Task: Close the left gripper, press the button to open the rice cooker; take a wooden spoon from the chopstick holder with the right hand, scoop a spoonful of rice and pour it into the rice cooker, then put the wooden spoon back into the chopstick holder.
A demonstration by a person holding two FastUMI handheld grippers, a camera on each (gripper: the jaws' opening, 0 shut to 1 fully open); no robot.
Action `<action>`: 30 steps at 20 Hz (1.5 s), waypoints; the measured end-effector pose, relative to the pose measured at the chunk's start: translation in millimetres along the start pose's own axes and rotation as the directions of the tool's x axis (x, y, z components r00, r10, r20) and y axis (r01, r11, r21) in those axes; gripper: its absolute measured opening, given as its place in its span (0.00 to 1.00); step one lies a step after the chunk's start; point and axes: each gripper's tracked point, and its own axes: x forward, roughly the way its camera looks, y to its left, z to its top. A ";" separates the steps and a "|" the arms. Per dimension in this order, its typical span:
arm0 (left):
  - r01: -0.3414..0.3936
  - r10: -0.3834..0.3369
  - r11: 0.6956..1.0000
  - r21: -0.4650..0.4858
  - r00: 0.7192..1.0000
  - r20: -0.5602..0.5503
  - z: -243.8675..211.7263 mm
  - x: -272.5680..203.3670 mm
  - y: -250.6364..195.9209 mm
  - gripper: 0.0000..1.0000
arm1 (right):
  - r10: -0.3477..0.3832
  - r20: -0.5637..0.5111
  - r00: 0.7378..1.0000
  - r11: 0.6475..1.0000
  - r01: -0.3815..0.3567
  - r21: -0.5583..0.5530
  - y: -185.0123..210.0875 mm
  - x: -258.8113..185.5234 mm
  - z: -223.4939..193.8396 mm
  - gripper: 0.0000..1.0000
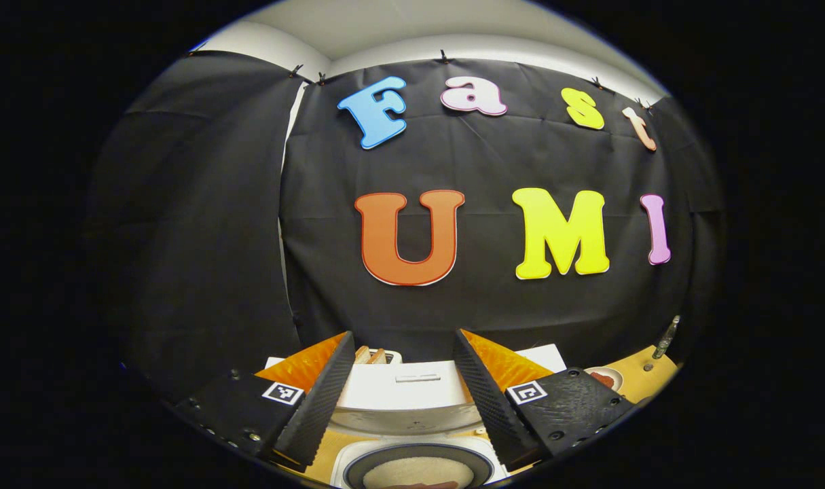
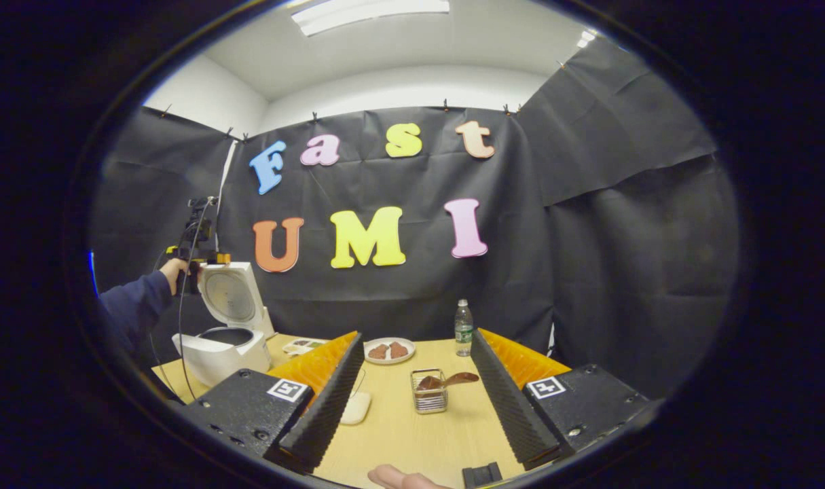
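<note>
The rice cooker (image 2: 225, 336) is seen with its lid up, so the button step is judged done; next, the wooden spoon (image 2: 449, 380), lying across the chopstick holder (image 2: 429, 392) on the counter (image 2: 412, 435), must be reached. The right tool (image 2: 412, 407) is held level, spread wide and empty, aimed at the holder. The left tool (image 1: 402, 401) is held spread above the cooker.

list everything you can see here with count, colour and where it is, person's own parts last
rice cooker: 1, white, far left of table, lid up, white rice inside
chopstick holder: 1, metal wire, table centre
wooden spoon: 1, brown, lying across the holder's top
plate: 1, white, behind holder, two brown food pieces on it
bottle: 1, clear with green label, back of table
small white object: 1, near front left
table: 1, light wood
sleeve: 1, dark blue, far left
left gripper: 1, open, above cooker
right gripper: 1, open, facing the holder
</note>
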 end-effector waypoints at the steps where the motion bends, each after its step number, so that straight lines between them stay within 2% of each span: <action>1: -0.005 0.005 1.000 -0.006 1.000 -0.003 -1.2 -5.8 -0.2 0.94 | -0.007 0.001 1.000 1.000 0.007 0.006 -2.3 -3.1 -0.2 0.97; 5: -0.019 0.019 1.000 -0.006 1.000 0.010 -10.8 -32.9 -2.4 0.94 | -0.027 -0.012 1.000 1.000 0.027 0.010 -1.7 -7.1 -7.2 1.00; 7: 0.001 -0.001 1.000 0.002 1.000 -0.002 -20.1 -48.4 -6.8 0.93 | -0.019 -0.028 0.999 1.000 0.019 0.019 7.2 -7.5 -11.8 0.97; 8: 0.012 -0.013 1.000 -0.007 1.000 -0.016 -25.1 -56.0 -6.8 0.93 | -0.015 -0.036 0.999 0.999 0.016 0.036 12.6 -9.2 -12.3 1.00; 11: 0.063 -0.064 0.998 -0.031 0.997 -0.050 -39.8 -81.7 -12.4 0.92 | 0.028 -0.026 0.999 0.999 -0.027 0.040 40.4 -15.8 -7.2 0.97; 12: 0.075 -0.076 0.997 -0.025 0.996 -0.056 -46.2 -89.0 -14.4 0.93 | 0.039 -0.017 0.999 0.999 -0.038 0.036 48.7 -19.2 -3.5 1.00; 13: 0.081 -0.081 0.997 -0.020 0.995 -0.055 -51.7 -94.1 -14.3 0.95 | 0.051 -0.011 0.999 0.998 -0.051 0.031 58.8 -22.3 -1.5 0.97; 15: 0.107 -0.108 0.994 -0.010 0.993 -0.047 -63.8 -99.8 -18.7 0.95 | 0.112 -0.019 0.994 0.993 -0.112 0.025 85.6 -34.3 -3.2 1.00; 17: 0.118 -0.121 0.993 -0.032 0.988 -0.100 -85.0 -98.9 -19.2 0.94 | 0.171 -0.027 0.985 0.985 -0.170 0.013 107.9 -45.7 -1.5 0.97; 20: 0.082 -0.095 0.994 -0.065 0.972 -0.213 -116.6 -104.2 -10.7 0.94 | 0.180 -0.005 0.984 0.983 -0.180 -0.040 117.6 -58.0 10.5 0.97; 23: 0.107 -0.121 0.992 -0.074 0.965 -0.233 -122.8 -114.6 -16.4 0.95 | 0.148 0.044 0.988 0.987 -0.145 -0.070 116.6 -66.2 23.4 0.96; 24: 0.107 -0.122 0.992 -0.071 0.961 -0.249 -128.7 -116.2 -14.9 0.96 | 0.140 0.052 0.989 0.988 -0.136 -0.078 116.4 -67.0 24.6 1.00; 26: 0.111 -0.126 0.992 -0.067 0.946 -0.297 -140.8 -122.7 -20.4 0.96 | 0.149 0.052 0.987 0.986 -0.145 -0.088 123.0 -66.6 22.3 0.97; 27: 0.106 -0.120 0.993 -0.060 0.939 -0.321 -147.5 -124.9 -21.3 0.96 | 0.156 0.048 0.987 0.984 -0.152 -0.090 124.3 -65.4 20.3 1.00; 30: 0.099 -0.107 0.994 -0.042 0.906 -0.410 -174.1 -135.5 -22.0 0.96 | 0.160 0.041 0.986 0.985 -0.157 -0.074 123.7 -62.3 18.5 1.00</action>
